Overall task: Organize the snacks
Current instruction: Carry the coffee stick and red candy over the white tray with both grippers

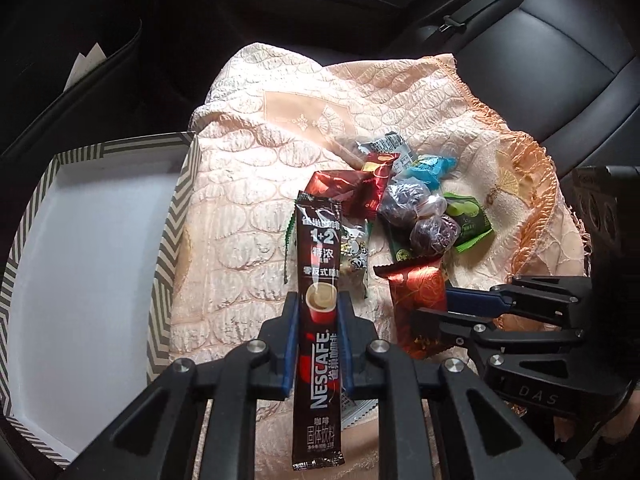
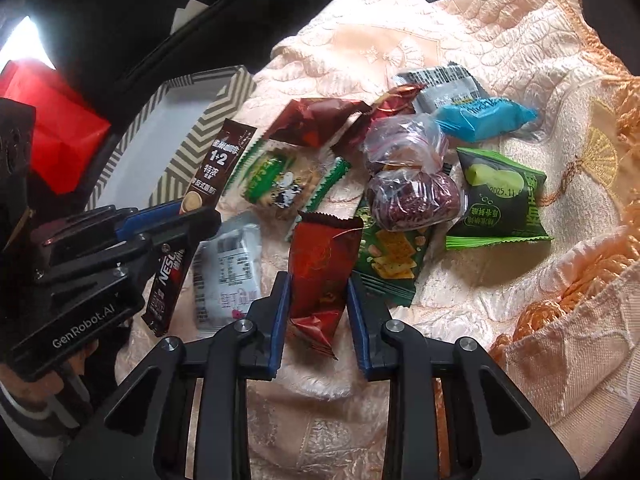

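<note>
My left gripper (image 1: pixel 320 304) is shut on a dark Nescafe coffee stick (image 1: pixel 320 264), which stands upright between the pads above the peach cloth; from the right wrist this gripper (image 2: pixel 196 212) and the stick (image 2: pixel 224 152) show at the left. My right gripper (image 2: pixel 316 284) is shut on a red-orange foil packet (image 2: pixel 320 264), its lower end crumpled; the left wrist shows the same gripper (image 1: pixel 434 306) and packet (image 1: pixel 416 300). Behind lies a pile of snacks: wrapped dates (image 2: pixel 416 196), a green packet (image 2: pixel 504 196), a blue one (image 2: pixel 484 116).
A chevron-striped box (image 1: pixel 176 216) with a bare white inside sits at the left edge of the quilted peach cloth (image 1: pixel 248 200). Black car seat (image 1: pixel 540 60) rises behind. A white packet (image 2: pixel 232 264), a panda biscuit pack (image 2: pixel 276 180) and a green cracker pack (image 2: pixel 392 256) lie near the grippers.
</note>
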The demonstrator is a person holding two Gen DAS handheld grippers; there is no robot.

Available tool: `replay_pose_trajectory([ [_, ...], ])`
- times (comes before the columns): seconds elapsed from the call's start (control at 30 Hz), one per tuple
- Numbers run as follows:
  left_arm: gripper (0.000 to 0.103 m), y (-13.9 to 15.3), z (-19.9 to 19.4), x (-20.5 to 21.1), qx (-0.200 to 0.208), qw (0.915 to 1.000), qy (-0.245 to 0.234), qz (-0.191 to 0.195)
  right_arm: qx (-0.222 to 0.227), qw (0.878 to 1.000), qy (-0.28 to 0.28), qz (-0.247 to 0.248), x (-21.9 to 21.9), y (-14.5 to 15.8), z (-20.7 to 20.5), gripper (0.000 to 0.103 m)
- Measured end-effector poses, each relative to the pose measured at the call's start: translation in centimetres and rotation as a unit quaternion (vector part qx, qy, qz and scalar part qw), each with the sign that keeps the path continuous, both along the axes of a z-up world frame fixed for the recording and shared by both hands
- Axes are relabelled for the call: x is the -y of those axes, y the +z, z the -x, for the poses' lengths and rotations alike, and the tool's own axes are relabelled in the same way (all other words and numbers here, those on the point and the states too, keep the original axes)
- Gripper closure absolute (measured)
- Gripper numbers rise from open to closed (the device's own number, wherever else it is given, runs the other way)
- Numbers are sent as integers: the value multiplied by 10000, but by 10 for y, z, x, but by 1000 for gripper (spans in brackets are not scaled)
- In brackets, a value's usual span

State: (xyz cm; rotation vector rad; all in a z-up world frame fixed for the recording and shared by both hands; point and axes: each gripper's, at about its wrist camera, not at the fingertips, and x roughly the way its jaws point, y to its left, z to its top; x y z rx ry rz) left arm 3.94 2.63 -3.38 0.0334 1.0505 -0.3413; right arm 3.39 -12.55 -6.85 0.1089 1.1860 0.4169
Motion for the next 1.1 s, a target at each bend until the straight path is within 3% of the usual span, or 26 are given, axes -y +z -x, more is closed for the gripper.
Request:
replay_pose_trajectory([
  [0.57,83,38,16,-54,385,9974,603,5,484,9983,324,23,-31,55,8,76],
  [1.1,83,44,6,-135,413,9899,1349,-147,660,9942,846,16,-96,77,-6,76],
])
